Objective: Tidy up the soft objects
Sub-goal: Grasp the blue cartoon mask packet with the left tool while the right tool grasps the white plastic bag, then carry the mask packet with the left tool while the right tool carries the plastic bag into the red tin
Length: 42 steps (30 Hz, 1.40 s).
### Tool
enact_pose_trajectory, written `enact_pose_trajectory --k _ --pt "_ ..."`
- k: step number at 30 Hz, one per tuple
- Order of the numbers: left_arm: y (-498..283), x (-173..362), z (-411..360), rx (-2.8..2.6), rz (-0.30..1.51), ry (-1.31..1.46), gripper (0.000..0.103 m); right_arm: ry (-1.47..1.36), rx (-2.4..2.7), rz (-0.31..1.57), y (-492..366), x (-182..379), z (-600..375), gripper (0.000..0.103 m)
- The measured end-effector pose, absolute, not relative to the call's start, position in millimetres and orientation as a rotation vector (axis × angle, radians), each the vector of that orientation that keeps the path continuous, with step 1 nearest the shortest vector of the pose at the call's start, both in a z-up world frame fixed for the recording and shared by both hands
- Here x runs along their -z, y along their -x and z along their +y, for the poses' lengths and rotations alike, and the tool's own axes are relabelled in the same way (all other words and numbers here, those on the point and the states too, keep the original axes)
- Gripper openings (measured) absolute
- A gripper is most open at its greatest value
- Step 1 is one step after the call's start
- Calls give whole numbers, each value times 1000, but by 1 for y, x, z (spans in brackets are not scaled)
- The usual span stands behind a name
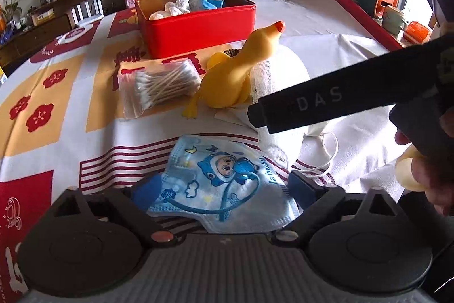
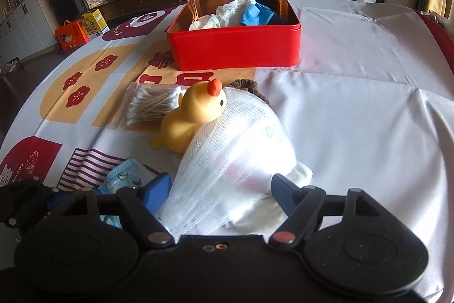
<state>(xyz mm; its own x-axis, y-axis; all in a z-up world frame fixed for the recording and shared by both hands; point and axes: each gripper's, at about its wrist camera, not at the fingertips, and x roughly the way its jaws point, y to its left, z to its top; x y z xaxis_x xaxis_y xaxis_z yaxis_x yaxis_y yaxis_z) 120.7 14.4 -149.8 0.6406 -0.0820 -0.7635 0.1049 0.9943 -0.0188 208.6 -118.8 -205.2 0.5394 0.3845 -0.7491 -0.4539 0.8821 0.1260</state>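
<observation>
A blue cartoon face mask (image 1: 224, 181) lies on the tablecloth between the open fingers of my left gripper (image 1: 224, 189). My right gripper (image 2: 221, 189) is open around a white gauze bundle (image 2: 235, 149); it also shows in the left wrist view (image 1: 272, 73). A yellow rubber duck (image 2: 193, 115) leans against the gauze. The mask's edge (image 2: 127, 175) shows at my right gripper's left finger. A red tin box (image 2: 235, 47) at the back holds white and blue cloths (image 2: 244, 12).
A bag of cotton swabs (image 1: 161, 84) lies left of the duck (image 1: 241, 67). A brown woven ring (image 2: 249, 85) sits behind the gauze. The right gripper's black body (image 1: 340, 98) crosses the left wrist view. Cups and containers (image 1: 394, 19) stand at the table's right edge.
</observation>
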Motion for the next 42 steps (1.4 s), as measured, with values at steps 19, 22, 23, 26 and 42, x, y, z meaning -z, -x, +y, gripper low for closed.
enact_pose_trajectory --k 19,22,23,26,42 --pt "-124 147 19 80 861 -8 21 8 -513 858 -200 197 -143 29" --pt "-124 146 22 73 861 9 17 -10 -521 843 -197 193 -149 24" --pt "-124 146 23 66 859 13 16 -15 -521 840 -196 192 -151 22" --pt "-124 143 27 63 855 38 15 -47 -530 824 -193 187 -160 20" --pt "-122 123 43 28 805 102 13 -119 -539 725 -186 159 -208 7"
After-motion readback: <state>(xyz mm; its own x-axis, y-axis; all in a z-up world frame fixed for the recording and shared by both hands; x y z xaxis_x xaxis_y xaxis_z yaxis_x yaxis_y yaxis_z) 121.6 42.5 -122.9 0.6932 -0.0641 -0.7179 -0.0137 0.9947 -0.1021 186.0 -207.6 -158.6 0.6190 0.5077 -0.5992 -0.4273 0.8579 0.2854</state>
